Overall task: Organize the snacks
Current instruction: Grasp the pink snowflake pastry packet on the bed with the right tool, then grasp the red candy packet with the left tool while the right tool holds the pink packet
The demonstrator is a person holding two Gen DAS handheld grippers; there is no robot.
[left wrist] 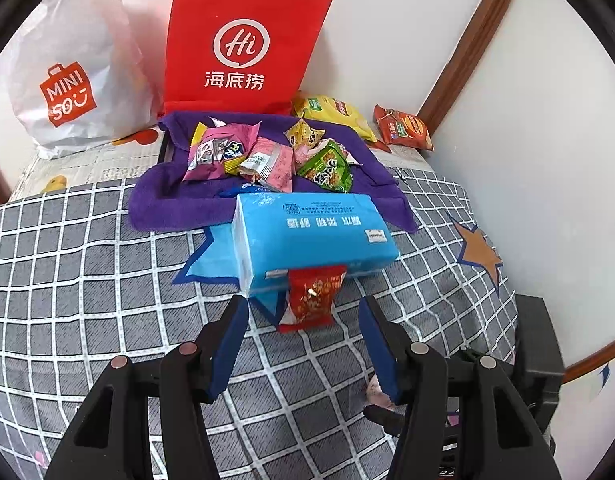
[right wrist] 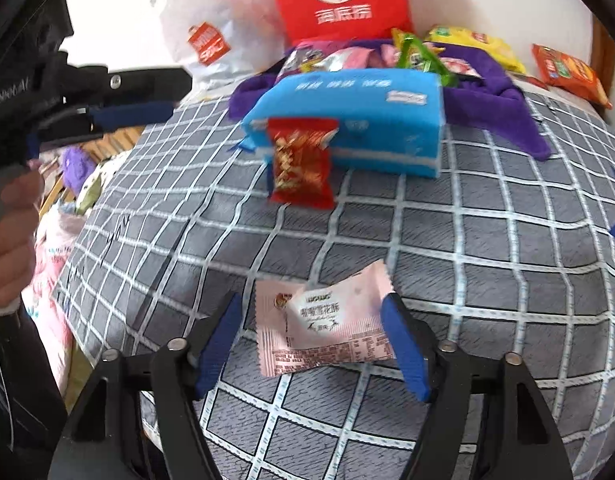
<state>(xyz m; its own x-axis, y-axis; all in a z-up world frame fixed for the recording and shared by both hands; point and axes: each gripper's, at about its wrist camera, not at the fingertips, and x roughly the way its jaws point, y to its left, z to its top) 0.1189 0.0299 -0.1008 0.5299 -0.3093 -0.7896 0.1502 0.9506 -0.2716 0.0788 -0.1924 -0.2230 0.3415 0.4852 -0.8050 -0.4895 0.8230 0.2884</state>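
A red snack packet [left wrist: 312, 298] leans against a blue tissue pack [left wrist: 313, 236] on the checked cloth. My left gripper [left wrist: 303, 312] is open, just in front of the red packet, empty. A purple towel-lined tray [left wrist: 179, 204] behind holds several snack packets [left wrist: 263, 156]. In the right wrist view, a pink snack packet [right wrist: 321, 322] lies flat between the fingers of my open right gripper [right wrist: 313, 310]; the fingers do not press it. The red packet [right wrist: 301, 162], tissue pack [right wrist: 359, 120] and left gripper [right wrist: 131, 114] show beyond.
A red Haidilao bag [left wrist: 243, 40] and a white Miniso bag [left wrist: 67, 76] stand against the back wall. A yellow chip bag [left wrist: 335, 114] and an orange chip bag [left wrist: 403, 128] lie behind the tray. A white wall [left wrist: 547, 160] is at the right.
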